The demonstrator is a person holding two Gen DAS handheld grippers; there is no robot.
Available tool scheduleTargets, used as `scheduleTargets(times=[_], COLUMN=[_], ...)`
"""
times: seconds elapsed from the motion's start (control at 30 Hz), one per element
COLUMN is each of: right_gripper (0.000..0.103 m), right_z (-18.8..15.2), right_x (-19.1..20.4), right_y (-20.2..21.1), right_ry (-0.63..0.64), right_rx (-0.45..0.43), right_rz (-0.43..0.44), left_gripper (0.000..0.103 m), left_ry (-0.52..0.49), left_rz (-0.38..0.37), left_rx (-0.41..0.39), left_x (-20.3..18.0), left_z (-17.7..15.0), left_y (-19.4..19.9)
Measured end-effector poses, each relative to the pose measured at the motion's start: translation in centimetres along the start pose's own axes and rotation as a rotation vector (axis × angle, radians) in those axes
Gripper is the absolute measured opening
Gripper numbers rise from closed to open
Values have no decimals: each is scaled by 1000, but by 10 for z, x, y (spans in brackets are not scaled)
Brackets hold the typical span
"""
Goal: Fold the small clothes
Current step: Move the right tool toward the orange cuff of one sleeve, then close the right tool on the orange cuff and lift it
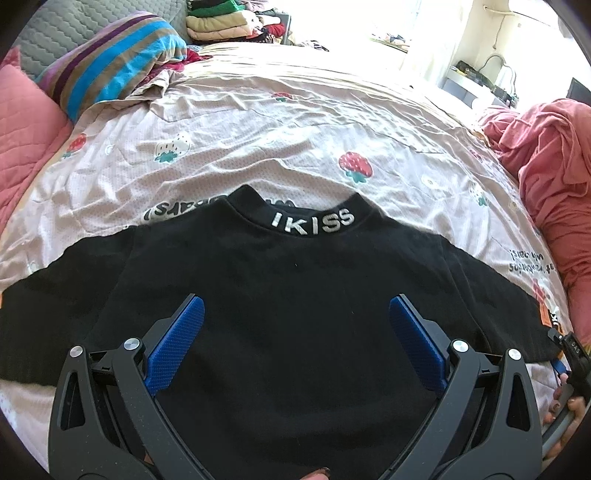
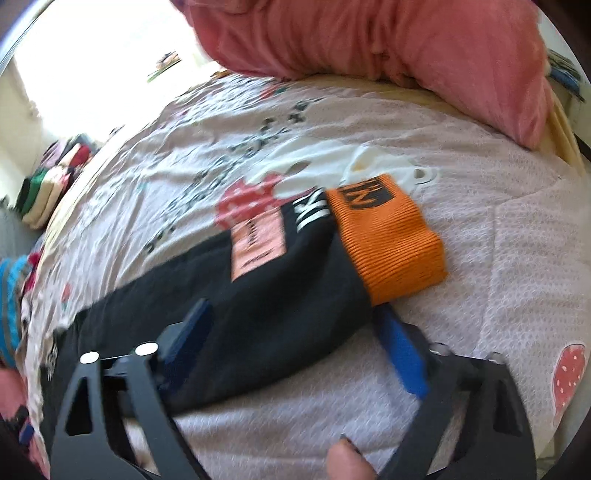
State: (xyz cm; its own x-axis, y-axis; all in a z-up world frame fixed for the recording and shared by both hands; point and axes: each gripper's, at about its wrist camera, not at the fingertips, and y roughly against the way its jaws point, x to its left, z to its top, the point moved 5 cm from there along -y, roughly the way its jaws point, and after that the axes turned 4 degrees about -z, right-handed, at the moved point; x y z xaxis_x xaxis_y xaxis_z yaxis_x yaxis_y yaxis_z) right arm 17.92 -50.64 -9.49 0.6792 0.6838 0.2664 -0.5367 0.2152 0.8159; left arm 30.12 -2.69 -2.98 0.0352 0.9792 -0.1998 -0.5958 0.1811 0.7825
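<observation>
A black top (image 1: 295, 266) with "IKISS" in white on its collar (image 1: 314, 221) lies flat on the bed, front up, sleeves spread to both sides. My left gripper (image 1: 295, 301) hovers open over its chest, with nothing between the blue pads. In the blurred right wrist view, the top's sleeve (image 2: 280, 295) ends in an orange ribbed cuff (image 2: 388, 243) and carries a pink patch (image 2: 258, 243). My right gripper (image 2: 293, 308) stands open astride that sleeve just short of the cuff; the pads do not visibly press on it.
The bed has a pale strawberry-print sheet (image 1: 258, 122). A striped pillow (image 1: 110, 62) and a stack of folded clothes (image 1: 221, 22) sit at the far side. A pink quilt (image 1: 546, 177) bunches at the right. A white garment (image 2: 325, 166) lies beyond the cuff.
</observation>
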Motion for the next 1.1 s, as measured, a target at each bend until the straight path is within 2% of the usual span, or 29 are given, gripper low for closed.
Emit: scheduleTargets(times=[0.07, 0.1, 0.17, 0.27, 0.6, 1.0, 1.1], right_gripper=[57, 53, 28, 15, 12, 12, 12], right_z=[6, 9, 15, 21, 24, -8, -23], right_x=[-5, -8, -9, -2, 45, 152, 179], right_y=[-2, -2, 1, 7, 44, 94, 106], right_ry=[-32, -47, -49, -23, 83, 347, 416], right_rx=[-12, -22, -51, -80, -171, -235, -243], right_rz=[2, 6, 16, 41, 167, 362, 399], left_gripper=[94, 94, 94, 94, 94, 94, 94], left_ry=[2, 5, 13, 32, 100, 126, 151], left_rz=[7, 8, 8, 8, -20, -59, -94], left_rx=[-3, -3, -5, -10, -23, -40, -18], left_x=[4, 7, 11, 20, 40, 53, 57], left_z=[3, 3, 4, 4, -1, -6, -7], left_y=[-3, -5, -7, -9, 0, 18, 19])
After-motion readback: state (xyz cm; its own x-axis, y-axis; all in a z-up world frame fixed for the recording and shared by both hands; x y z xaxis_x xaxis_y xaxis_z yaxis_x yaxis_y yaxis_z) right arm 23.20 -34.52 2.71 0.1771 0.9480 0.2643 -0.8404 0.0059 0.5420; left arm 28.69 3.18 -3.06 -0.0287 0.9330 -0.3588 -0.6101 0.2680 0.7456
